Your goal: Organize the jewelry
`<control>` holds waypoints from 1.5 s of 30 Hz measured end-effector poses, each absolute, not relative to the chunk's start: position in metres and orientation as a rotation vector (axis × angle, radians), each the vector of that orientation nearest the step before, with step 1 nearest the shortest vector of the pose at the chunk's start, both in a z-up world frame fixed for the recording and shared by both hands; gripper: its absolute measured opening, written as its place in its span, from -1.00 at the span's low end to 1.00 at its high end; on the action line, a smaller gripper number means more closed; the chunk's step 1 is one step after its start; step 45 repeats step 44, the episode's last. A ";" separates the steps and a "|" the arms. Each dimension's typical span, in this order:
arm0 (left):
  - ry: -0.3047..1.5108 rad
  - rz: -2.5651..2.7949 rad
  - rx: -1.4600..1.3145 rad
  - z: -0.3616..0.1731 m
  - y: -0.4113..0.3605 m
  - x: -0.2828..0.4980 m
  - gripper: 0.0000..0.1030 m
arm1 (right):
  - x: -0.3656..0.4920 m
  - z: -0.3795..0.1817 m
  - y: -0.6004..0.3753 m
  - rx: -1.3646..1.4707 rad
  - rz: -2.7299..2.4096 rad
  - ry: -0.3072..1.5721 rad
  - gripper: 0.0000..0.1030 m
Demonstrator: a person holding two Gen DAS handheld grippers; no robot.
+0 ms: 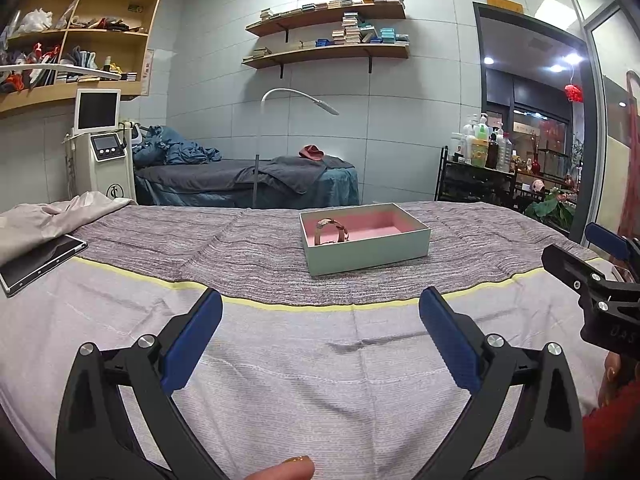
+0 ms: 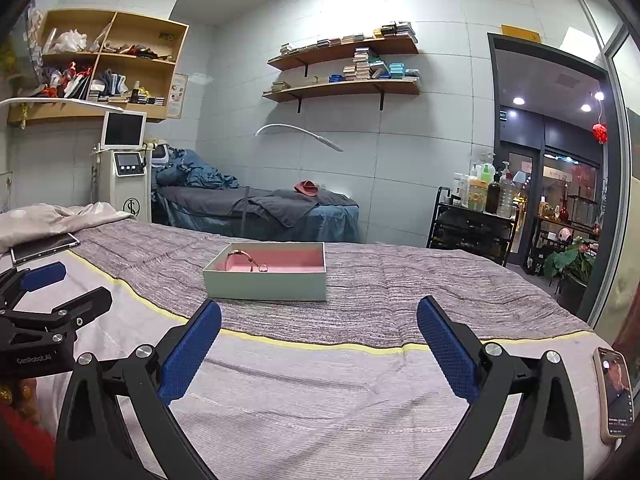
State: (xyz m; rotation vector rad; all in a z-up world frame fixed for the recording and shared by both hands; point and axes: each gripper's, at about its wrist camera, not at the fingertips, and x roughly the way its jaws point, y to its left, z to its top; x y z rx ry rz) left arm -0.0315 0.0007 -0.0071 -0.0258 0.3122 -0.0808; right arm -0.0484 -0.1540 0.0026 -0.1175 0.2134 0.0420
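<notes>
One rose-gold bracelet (image 1: 331,231) already lies inside our pale green, pink-lined cardboard box (image 1: 370,251) on the bed; both grippers, left (image 1: 320,336) and right (image 2: 319,340), hover with fingers spread, empty. No other jewelry visible; task looks near done.

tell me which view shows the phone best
The right wrist view: the phone lies on the bed at the right edge, screen lit. The left wrist view does not show it; there the right gripper covers that side. A tablet lies far left.
</notes>
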 end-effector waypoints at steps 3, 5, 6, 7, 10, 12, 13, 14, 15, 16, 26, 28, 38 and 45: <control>0.316 -0.086 -0.023 -0.007 -0.001 -0.031 0.88 | -0.048 0.003 -0.154 -0.117 0.041 0.213 0.87; 0.319 -0.090 -0.024 -0.007 -0.002 -0.031 0.88 | -0.048 0.003 -0.154 -0.117 0.041 0.214 0.87; 0.318 -0.090 -0.025 -0.007 -0.002 -0.030 0.88 | -0.049 0.003 -0.153 -0.117 0.041 0.214 0.87; 0.318 -0.089 -0.024 -0.007 -0.001 -0.030 0.88 | -0.049 0.002 -0.153 -0.118 0.040 0.213 0.87; 0.318 -0.089 -0.023 -0.007 -0.001 -0.030 0.88 | -0.048 0.002 -0.153 -0.116 0.041 0.213 0.87; 0.318 -0.089 -0.021 -0.006 -0.001 -0.030 0.88 | -0.049 0.002 -0.153 -0.116 0.041 0.213 0.87; 0.318 -0.088 -0.022 -0.006 -0.001 -0.030 0.88 | -0.048 0.002 -0.154 -0.117 0.041 0.214 0.87; 0.318 -0.088 -0.022 -0.006 -0.001 -0.030 0.88 | -0.048 0.002 -0.153 -0.117 0.041 0.215 0.87; 0.318 -0.089 -0.022 -0.006 -0.001 -0.030 0.88 | -0.048 0.002 -0.153 -0.117 0.041 0.216 0.87; 0.319 -0.090 -0.022 -0.007 -0.002 -0.030 0.88 | -0.049 0.002 -0.152 -0.118 0.041 0.216 0.87; 0.316 -0.099 -0.018 -0.007 -0.004 -0.032 0.88 | -0.049 0.002 -0.152 -0.117 0.039 0.218 0.87; 0.314 -0.103 -0.017 -0.008 -0.004 -0.032 0.88 | -0.049 0.002 -0.152 -0.117 0.040 0.219 0.87; 0.319 -0.106 -0.027 -0.007 -0.003 -0.030 0.88 | -0.050 0.000 -0.150 -0.121 0.042 0.222 0.87; 0.321 -0.103 -0.024 -0.005 -0.002 -0.028 0.88 | -0.050 -0.003 -0.149 -0.123 0.044 0.224 0.87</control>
